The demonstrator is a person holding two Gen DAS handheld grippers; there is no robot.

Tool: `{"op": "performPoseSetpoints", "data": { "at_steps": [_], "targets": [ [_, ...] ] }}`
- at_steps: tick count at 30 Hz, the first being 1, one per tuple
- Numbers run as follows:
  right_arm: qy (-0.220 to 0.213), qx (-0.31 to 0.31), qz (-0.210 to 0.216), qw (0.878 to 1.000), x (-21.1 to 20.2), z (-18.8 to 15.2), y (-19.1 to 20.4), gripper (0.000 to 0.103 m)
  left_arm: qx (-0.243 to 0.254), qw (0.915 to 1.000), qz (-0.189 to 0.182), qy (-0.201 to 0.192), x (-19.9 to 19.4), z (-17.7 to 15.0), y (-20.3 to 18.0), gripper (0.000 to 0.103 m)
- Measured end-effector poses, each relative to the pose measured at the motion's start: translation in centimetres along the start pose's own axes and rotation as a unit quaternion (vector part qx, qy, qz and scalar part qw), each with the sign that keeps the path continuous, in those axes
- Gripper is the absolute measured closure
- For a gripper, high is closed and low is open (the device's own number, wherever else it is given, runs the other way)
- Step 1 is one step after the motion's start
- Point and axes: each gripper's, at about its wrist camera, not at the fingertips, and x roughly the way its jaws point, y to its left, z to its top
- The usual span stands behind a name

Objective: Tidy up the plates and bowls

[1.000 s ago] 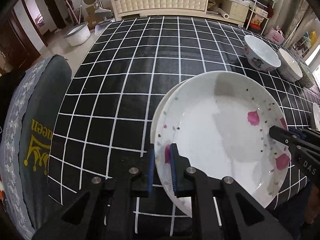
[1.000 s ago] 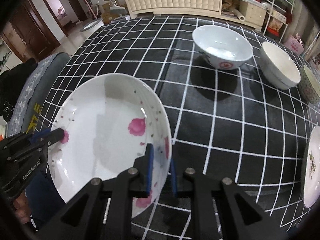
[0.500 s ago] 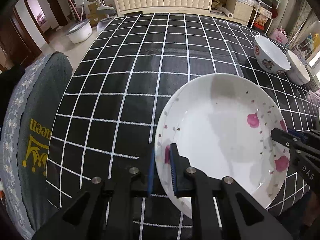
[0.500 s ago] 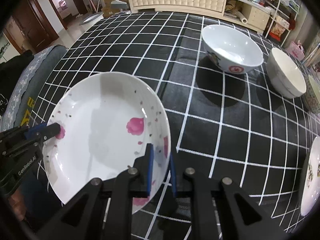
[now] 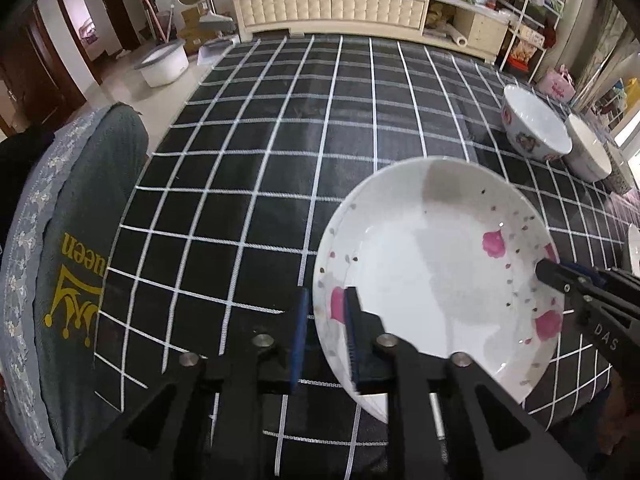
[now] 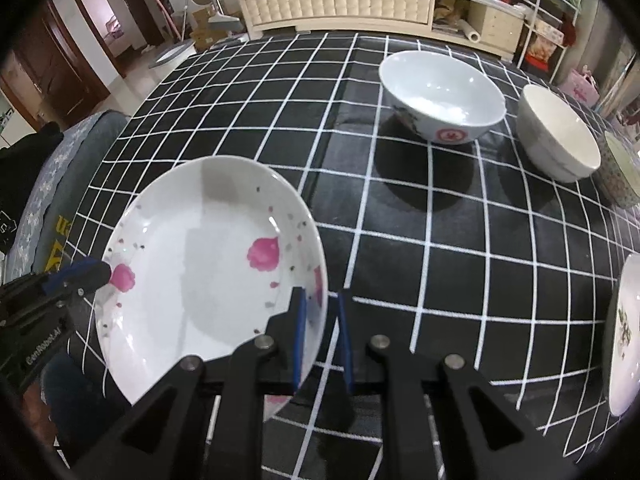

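A white plate with pink flowers [image 5: 436, 276] is held above the black checked tablecloth [image 5: 280, 152]. My left gripper [image 5: 324, 300] is shut on its left rim. My right gripper [image 6: 320, 304] is shut on its right rim; the plate shows in the right wrist view [image 6: 208, 256] too. A white bowl with a red mark [image 6: 440, 96] and a plain white bowl [image 6: 558, 136] stand at the far right of the table. Another plate [image 6: 624, 332] lies at the right edge.
A patterned cup [image 6: 620, 172] stands right of the plain bowl. A grey cushioned chair [image 5: 60, 248] is at the table's left edge. A cream cabinet [image 5: 332, 8] stands beyond the table's far end.
The plate has risen and shifted right with both grippers on it. A second plate seen under it one second ago is hidden now.
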Motion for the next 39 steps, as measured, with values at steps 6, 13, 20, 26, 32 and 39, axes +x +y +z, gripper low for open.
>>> {"op": "performPoseSetpoints", "data": {
  "at_steps": [6,13,20,26,32,39],
  "targets": [
    [-0.019,0.002,-0.015,1.0,-2.2,-0.8,-0.6,0.073,0.009,0.9996,-0.011,-0.023,-2.5,-0.7,-1.0,0.076],
    [-0.049,0.004,-0.025,0.998,-6.4,-2.1,-2.1,0.047,0.031,0.9982,-0.03,-0.041,-5.5,-1.1,-4.0,0.064],
    [-0.079,0.019,-0.039,0.996,-10.9,-3.2,-5.1,0.028,0.06,0.9949,-0.05,-0.063,-8.7,-1.5,-8.5,0.062],
    [-0.105,0.038,-0.058,0.992,-14.1,-4.4,-8.3,0.025,0.085,0.9904,-0.067,-0.086,-11.5,-1.5,-12.8,0.047],
    [-0.116,0.062,-0.074,0.988,-16.3,-5.3,-12.1,0.022,0.123,0.9853,-0.071,-0.095,-12.7,-1.4,-17.3,0.047],
    [-0.114,0.083,-0.089,0.986,-17.7,-6.9,-16.4,0.022,0.145,0.9797,-0.094,-0.101,-13.8,-1.0,-22.1,0.047]
  ]
}}
